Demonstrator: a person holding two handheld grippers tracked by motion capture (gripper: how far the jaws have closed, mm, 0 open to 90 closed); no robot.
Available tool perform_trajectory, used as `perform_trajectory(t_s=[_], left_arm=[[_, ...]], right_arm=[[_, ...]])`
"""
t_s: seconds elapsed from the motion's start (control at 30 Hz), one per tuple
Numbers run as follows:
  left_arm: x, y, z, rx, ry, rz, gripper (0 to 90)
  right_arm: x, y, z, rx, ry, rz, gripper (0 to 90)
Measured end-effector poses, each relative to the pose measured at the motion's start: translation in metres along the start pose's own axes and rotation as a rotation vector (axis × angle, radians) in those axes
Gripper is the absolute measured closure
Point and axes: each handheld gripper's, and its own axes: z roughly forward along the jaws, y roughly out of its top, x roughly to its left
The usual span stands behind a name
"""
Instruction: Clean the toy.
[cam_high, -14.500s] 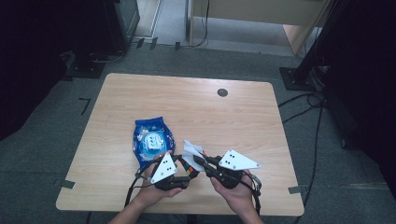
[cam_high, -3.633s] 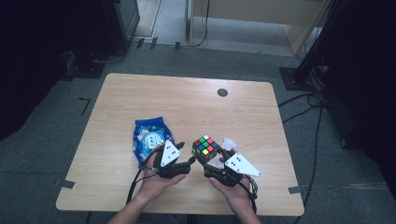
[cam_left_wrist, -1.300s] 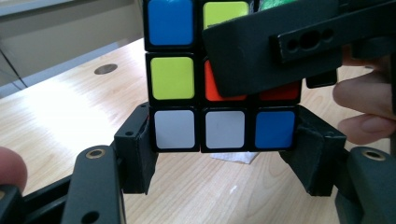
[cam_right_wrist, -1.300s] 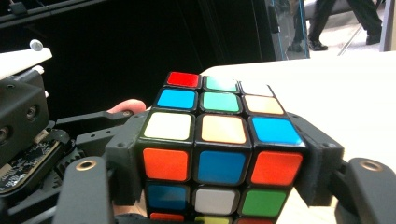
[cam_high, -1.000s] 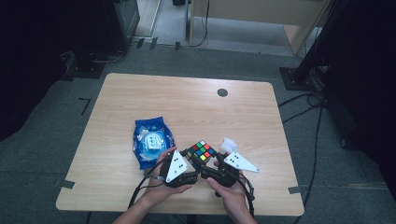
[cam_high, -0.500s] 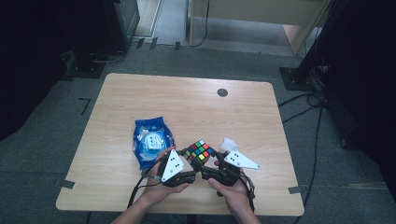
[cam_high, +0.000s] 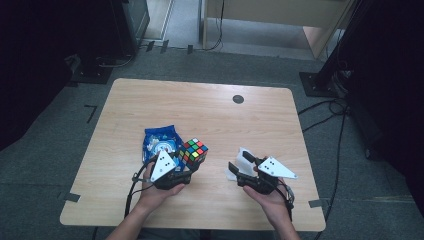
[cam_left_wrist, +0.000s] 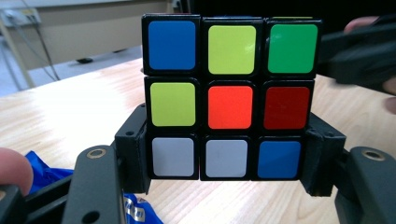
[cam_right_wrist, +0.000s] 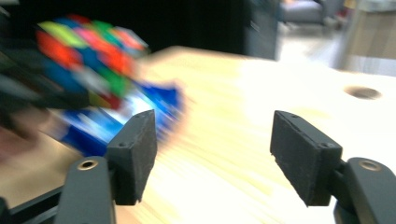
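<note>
High view, left gripper (cam_high: 192, 167) jaws gripping puzzle cube (cam_high: 193, 152), right gripper (cam_high: 240, 173) jaws open, empty, blue packet (cam_high: 157, 141) sealed.

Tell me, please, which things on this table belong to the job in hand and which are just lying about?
In the job:
- puzzle cube, clamped in the left gripper
- right gripper, jaws open with nothing between them

Lying about:
- blue snack packet, beside the cube
- white crumpled wrapper, by the right gripper

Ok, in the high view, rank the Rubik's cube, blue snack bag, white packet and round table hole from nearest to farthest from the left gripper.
1. Rubik's cube: between the jaws of the left gripper.
2. Blue snack bag: just beyond, to its left.
3. White packet: to the right, by the right gripper.
4. Round table hole: far side of the table.
</note>
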Motion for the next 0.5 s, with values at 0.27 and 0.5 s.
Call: perform_trajectory(t_s=[0.27, 0.5], left_arm=[[0.006, -0.002, -0.002, 0.021, -0.028, -0.017, 34.2], [0.002, -0.003, -0.001, 0.03, -0.057, -0.005, 34.1]], right_arm=[[-0.028, -0.031, 0.014, 0.217, -0.077, -0.106, 33.2], [-0.035, -0.04, 0.024, 0.284, -0.023, -0.214, 25.9]])
